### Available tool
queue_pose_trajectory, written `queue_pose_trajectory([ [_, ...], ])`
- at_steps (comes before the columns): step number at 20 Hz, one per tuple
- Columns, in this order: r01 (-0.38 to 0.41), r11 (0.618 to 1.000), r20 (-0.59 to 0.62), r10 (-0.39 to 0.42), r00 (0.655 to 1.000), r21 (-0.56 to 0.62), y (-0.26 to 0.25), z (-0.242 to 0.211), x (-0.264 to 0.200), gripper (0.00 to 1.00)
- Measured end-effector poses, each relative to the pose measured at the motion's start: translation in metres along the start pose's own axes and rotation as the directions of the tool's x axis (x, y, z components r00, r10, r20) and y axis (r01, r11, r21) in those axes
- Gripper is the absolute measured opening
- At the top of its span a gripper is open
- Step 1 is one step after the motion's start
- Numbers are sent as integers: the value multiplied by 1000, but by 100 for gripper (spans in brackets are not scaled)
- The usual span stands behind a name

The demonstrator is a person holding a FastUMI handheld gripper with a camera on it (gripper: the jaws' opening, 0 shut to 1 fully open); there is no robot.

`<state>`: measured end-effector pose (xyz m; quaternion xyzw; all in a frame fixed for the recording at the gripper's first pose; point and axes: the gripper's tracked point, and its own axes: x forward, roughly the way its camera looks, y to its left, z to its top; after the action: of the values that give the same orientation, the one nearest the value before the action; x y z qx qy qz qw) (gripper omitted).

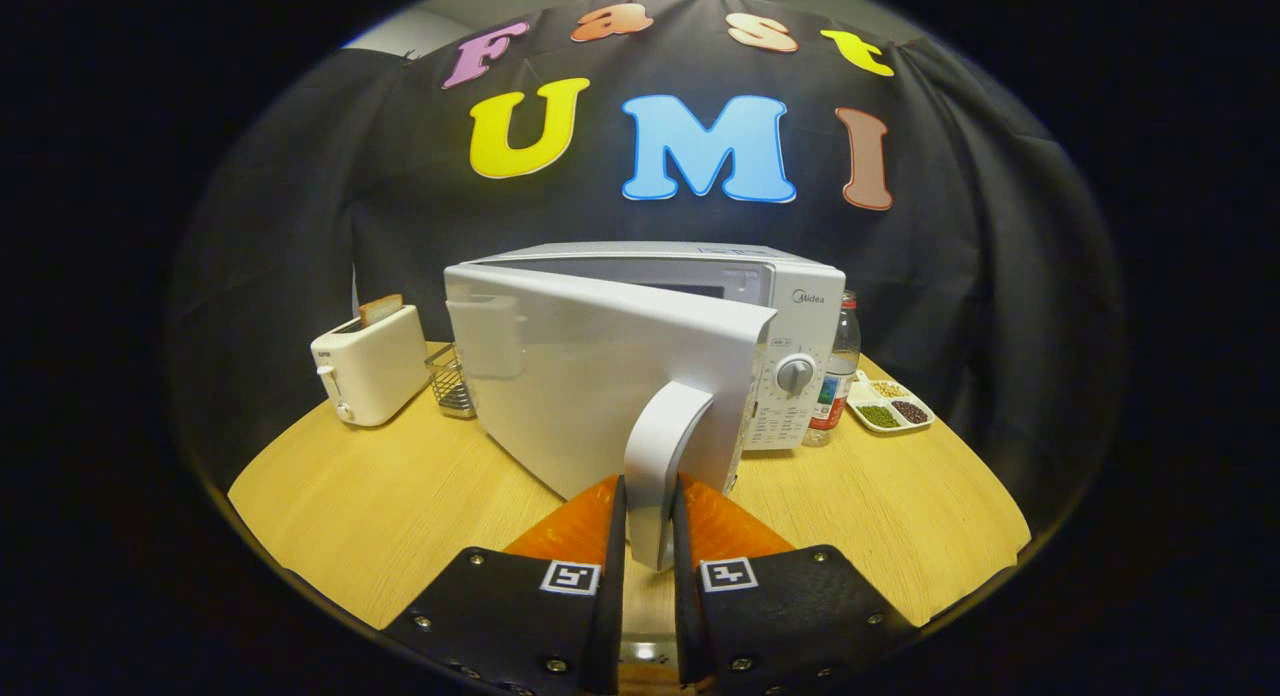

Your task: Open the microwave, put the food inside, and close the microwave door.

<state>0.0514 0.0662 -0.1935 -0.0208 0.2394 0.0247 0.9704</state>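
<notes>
At door handle (662, 466): claw (650, 496) level, clamped; microwave (800, 316) door ajar.

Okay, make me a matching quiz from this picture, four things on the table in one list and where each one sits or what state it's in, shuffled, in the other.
Things:
1. door handle
2. toaster
3. bottle
4. divided dish

Places or states:
A. beyond the bottle, holding beans
B. clamped between the fingers of the tool
C. beside the wire basket, a slice sticking up
D. right against the microwave control panel side

Pairs: 1-B, 2-C, 3-D, 4-A
</notes>
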Motion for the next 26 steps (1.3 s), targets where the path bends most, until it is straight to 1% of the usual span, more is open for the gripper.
queue_pose_trajectory([
  [8,-75,996,11,76,997,-46,53,-15,-35,22],
  [17,-157,986,3,157,988,-56,114,-25,-63,22],
  [21,-195,978,1,195,981,-78,141,-31,-71,22],
  [24,-201,975,4,203,979,-98,154,-32,-73,22],
  [26,-220,971,-3,221,975,-97,167,-33,-76,22],
])
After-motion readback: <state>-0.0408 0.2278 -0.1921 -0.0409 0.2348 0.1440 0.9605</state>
